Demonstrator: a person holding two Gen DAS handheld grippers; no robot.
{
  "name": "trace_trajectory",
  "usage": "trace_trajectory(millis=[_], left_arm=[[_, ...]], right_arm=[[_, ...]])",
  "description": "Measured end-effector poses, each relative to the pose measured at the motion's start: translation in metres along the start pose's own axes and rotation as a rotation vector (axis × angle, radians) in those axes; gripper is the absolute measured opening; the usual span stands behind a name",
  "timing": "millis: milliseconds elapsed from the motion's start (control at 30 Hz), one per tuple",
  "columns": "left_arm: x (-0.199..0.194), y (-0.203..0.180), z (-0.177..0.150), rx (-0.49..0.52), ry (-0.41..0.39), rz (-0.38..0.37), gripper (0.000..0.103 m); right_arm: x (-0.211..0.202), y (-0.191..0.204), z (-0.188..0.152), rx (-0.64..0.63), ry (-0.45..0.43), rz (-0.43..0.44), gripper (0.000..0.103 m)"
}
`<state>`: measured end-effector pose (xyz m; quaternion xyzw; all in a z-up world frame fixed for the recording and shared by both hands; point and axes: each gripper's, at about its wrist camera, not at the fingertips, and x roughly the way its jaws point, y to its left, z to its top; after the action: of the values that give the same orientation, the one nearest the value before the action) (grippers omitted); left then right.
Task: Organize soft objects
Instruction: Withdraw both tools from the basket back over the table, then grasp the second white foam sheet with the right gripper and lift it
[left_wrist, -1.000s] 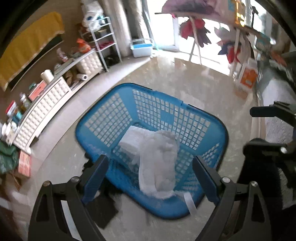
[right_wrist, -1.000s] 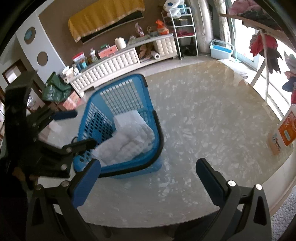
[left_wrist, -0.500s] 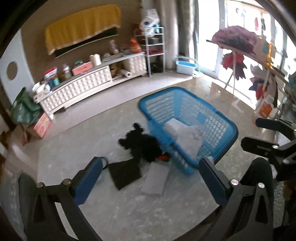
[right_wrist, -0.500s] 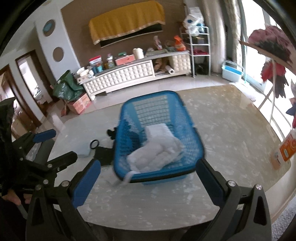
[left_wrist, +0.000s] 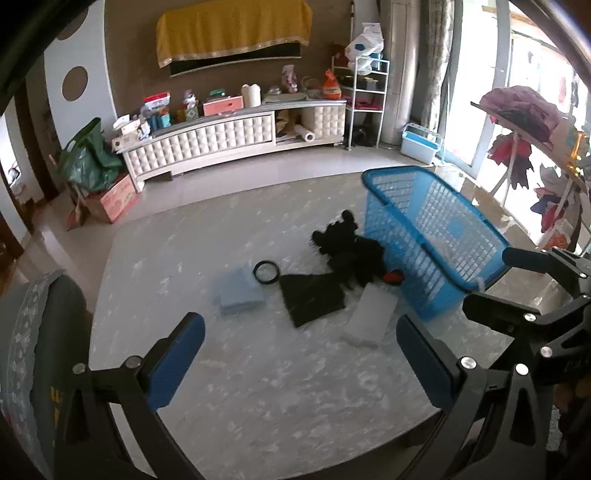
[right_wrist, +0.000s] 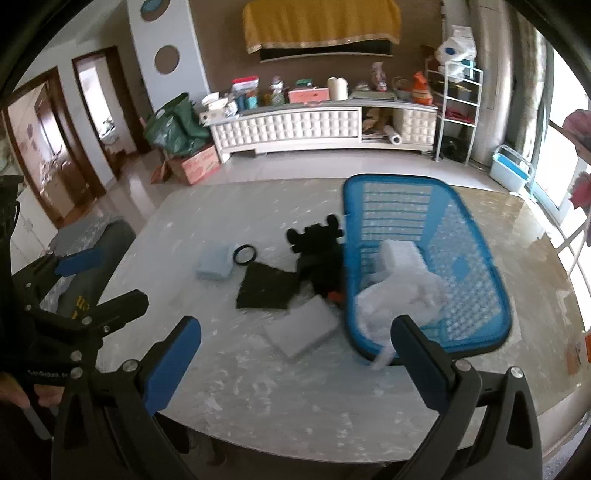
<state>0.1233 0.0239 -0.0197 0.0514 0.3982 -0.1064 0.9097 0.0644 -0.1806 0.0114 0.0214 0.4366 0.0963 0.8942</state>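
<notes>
A blue mesh basket (left_wrist: 436, 236) (right_wrist: 476, 243) stands on the marble table (left_wrist: 280, 380) (right_wrist: 280, 391); white cloths (right_wrist: 402, 284) lie inside it. Left of the basket lie a black plush toy (left_wrist: 347, 247) (right_wrist: 319, 251), a dark folded cloth (left_wrist: 310, 299) (right_wrist: 267, 286), a white folded cloth (left_wrist: 369, 317) (right_wrist: 301, 326), a light blue cloth (left_wrist: 238, 291) (right_wrist: 214, 264) and a black ring (left_wrist: 266, 272) (right_wrist: 244, 254). My left gripper (left_wrist: 299, 358) is open and empty over the table's near part. My right gripper (right_wrist: 295, 358) is open and empty too, near the basket's front corner.
A long white cabinet (left_wrist: 229, 136) (right_wrist: 317, 125) with clutter stands at the far wall. A white shelf rack (left_wrist: 365, 99) and a drying rack with clothes (left_wrist: 528, 147) stand at the right. A chair back (left_wrist: 40, 354) is at the table's left edge.
Both grippers have swung left and rolled level, away from above the basket. The basket now sits to the right in both views, and the loose items on the table have come into sight.
</notes>
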Motion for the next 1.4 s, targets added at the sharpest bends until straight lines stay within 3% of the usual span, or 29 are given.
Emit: trace_trajectory(millis=[600, 833, 1400], left_arm=[[0.043, 0.065, -0.048, -0.05, 0.133, 0.056, 0.103], [0.076, 0.08, -0.046, -0.054, 0.191, 0.044, 0.103], [0.145, 0.082, -0.031, 0.011, 0.299, -0.029, 0.103]], right_arm=[[0.085, 0.049, -0.011, 0.036, 0.229, 0.055, 0.103], [0.114, 0.041, -0.016, 0.145, 0.307, 0.002, 0.103], [0.166, 0.019, -0.016, 0.201, 0.418, -0.11, 0.103]])
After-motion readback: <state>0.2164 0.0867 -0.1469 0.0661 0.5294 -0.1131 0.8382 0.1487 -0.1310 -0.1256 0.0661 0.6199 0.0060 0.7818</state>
